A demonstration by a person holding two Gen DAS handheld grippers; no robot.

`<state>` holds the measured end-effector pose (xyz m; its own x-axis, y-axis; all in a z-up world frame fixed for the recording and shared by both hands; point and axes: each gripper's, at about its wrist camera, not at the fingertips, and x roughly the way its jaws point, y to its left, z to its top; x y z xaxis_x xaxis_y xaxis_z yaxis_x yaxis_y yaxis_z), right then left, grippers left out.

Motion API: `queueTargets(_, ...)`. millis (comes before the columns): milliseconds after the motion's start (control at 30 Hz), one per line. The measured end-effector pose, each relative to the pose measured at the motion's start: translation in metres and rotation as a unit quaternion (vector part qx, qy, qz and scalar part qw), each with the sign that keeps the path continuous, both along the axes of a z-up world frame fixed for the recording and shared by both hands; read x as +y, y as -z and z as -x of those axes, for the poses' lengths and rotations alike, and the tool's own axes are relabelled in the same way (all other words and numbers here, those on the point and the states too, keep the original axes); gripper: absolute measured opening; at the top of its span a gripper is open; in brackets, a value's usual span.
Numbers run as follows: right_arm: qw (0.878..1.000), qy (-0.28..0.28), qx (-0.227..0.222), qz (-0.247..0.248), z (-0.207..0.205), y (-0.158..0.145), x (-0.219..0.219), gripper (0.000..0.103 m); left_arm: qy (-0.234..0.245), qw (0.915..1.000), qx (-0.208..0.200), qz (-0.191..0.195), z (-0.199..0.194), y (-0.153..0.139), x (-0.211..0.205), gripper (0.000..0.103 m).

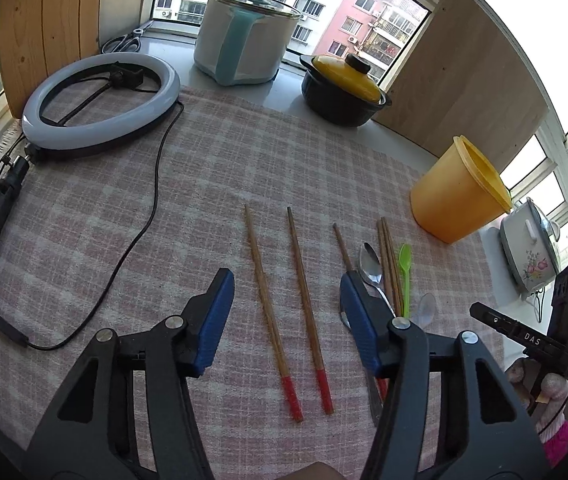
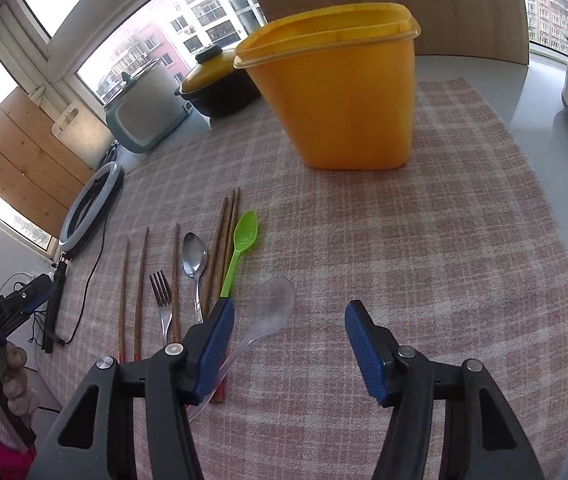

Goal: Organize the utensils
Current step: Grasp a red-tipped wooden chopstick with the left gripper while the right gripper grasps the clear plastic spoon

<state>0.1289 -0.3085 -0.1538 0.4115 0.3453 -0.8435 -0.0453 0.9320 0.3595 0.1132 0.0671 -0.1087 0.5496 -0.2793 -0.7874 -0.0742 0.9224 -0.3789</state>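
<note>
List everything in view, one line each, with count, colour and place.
chopsticks: five, brown wood with red ends, lying on the cloth
metal spoon: one, silver, among the chopsticks
fork: one, silver, left of the metal spoon
green spoon: one, right of the paired chopsticks
clear spoon: one, translucent, nearest the right tool
yellow container: one, upright, behind the utensils
checked cloth: one, pink and white, on the table
clay pot: one, black, yellow lid, windowsill
ring light: one, white, far left
left tool: open, blue pads
right tool: open, blue pads
</note>
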Motion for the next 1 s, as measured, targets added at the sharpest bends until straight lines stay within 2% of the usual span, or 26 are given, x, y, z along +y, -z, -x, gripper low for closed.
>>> queueTargets(167, 0.997, 0.003, 0.053, -0.052, -0.011, 0.028, -0.002, 0.042, 0.007, 0.9984, 0.049, 0.027, -0.024, 0.033, -0.002, 0.044)
queueTargets(233, 0.995, 0.006, 0.066, -0.068, -0.014, 0.035, -0.002, 0.04, 0.005, 0.9977, 0.061, 0.028, -0.031, 0.043, -0.001, 0.04)
queueTargets(467, 0.987, 0.033, 0.104, -0.116, -0.023, 0.054, -0.001, 0.031, 0.017, 0.9967, 0.078, 0.014, -0.047, 0.059, -0.009, 0.035)
queueTargets(967, 0.987, 0.061, 0.113, -0.099, -0.033, 0.062, 0.011, 0.017, 0.019, 0.994, 0.106, 0.023, -0.074, 0.084, -0.01, 0.029)
queueTargets(1000, 0.987, 0.061, 0.113, -0.094, -0.034, 0.062, 0.012, 0.016, 0.019, 0.9939, 0.107, 0.022, -0.077, 0.086, -0.011, 0.026)
